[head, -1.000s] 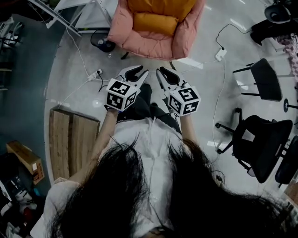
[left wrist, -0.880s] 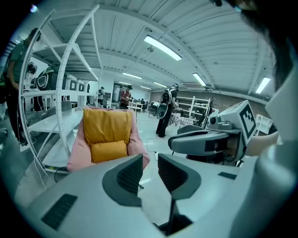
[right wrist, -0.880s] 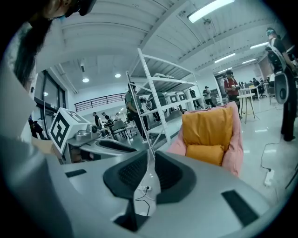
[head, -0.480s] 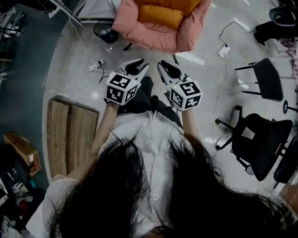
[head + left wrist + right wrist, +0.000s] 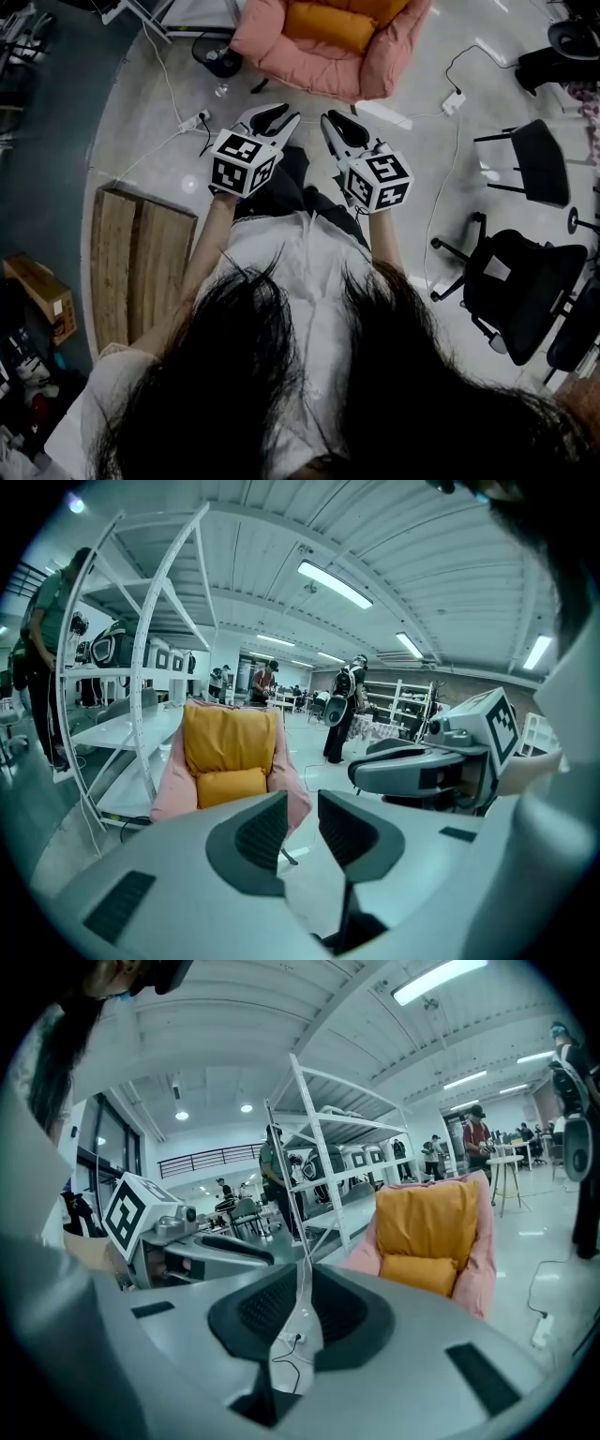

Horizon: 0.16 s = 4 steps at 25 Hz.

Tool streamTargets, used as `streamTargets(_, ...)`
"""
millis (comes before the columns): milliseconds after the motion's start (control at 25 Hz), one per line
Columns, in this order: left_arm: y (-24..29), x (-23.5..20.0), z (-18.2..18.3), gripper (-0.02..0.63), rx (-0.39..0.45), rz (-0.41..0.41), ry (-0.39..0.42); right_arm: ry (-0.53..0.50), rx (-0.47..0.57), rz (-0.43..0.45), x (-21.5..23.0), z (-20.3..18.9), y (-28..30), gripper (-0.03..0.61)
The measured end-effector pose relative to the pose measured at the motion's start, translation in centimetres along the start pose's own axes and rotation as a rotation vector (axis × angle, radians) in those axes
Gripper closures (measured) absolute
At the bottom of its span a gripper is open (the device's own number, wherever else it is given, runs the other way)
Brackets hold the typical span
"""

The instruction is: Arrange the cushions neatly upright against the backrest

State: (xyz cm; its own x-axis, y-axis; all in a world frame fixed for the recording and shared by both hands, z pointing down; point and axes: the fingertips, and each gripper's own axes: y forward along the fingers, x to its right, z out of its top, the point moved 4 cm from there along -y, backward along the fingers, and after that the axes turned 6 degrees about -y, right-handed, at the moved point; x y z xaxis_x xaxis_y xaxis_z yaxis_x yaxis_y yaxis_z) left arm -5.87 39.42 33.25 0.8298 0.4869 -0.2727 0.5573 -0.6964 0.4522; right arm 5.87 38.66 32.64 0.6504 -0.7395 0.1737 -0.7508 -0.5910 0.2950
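Both orange cushions sat in the pink armchair (image 5: pixel 314 73): the larger cushion (image 5: pixel 230 735) stood against its backrest, and the smaller cushion (image 5: pixel 229 786) lay on its seat, touching the larger one's foot. Both tools were short of the armchair, with bare floor between. The left hand-held gripper (image 5: pixel 302 822) was spread and empty. The right hand-held gripper (image 5: pixel 302 1314) was nearly pressed together (a thin slit only) and empty.

Recommendation: close on the armchair squarely, widen the right jaws before reaching, pinch the smaller cushion by an upper corner, and stand it up against the backrest.
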Motion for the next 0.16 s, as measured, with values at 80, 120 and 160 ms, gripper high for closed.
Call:
streamTargets(80,-0.06,-0.43,0.55,0.502,0.012,0.012,0.005,-0.005,0.003,-0.002,0.21,0.2,0.05,0.515)
streamTargets(120,-0.12,-0.69,0.84,0.502,0.019,0.019,0.007,-0.008,0.005,-0.004,0.32,0.3,0.08,0.515)
streamTargets(160,-0.18,-0.98,1.14,0.502,0.026,0.027,0.008,-0.01,0.007,-0.005,0.42,0.4,0.11,0.515)
